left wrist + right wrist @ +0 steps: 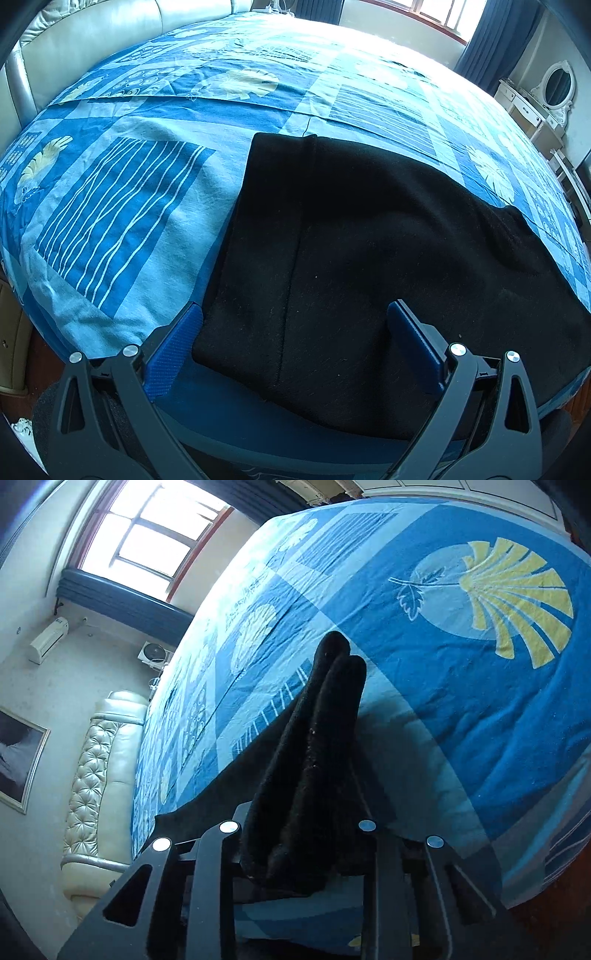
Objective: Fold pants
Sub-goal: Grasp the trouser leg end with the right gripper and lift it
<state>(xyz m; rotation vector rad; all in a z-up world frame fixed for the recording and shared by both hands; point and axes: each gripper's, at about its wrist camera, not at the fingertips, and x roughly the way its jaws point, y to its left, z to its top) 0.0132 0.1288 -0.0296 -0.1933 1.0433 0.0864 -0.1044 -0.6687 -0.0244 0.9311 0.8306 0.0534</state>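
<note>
Two grippers are in view, one per wrist camera. Your left gripper (295,325) hangs over the near edge of the bed with its blue fingers (173,350) spread wide; nothing is pinched between them. The left finger sits over the bedsheet (122,192) just beside the left edge of the pants (351,240), and the right finger is over the black cloth itself; whether either pad touches, you cannot tell from this view. The pants lie flat on the blue patterned sheet, near the front edge of the bed, one straight hem at the far side and the rest running off to the right, where the cloth lifts out of the flat. A seam line runs from far to near down the cloth between the fingers. Your right gripper (301,853) is drawn close together and is pinching a bunch of the same pants (321,738): thick black folds stand up out of the jaws, the top of the bunch rounded in two lobes, and the remaining cloth trails down to the left onto the sheet (461,701). Far off you can see a padded headboard (96,775) and a bright window (147,535).
</note>
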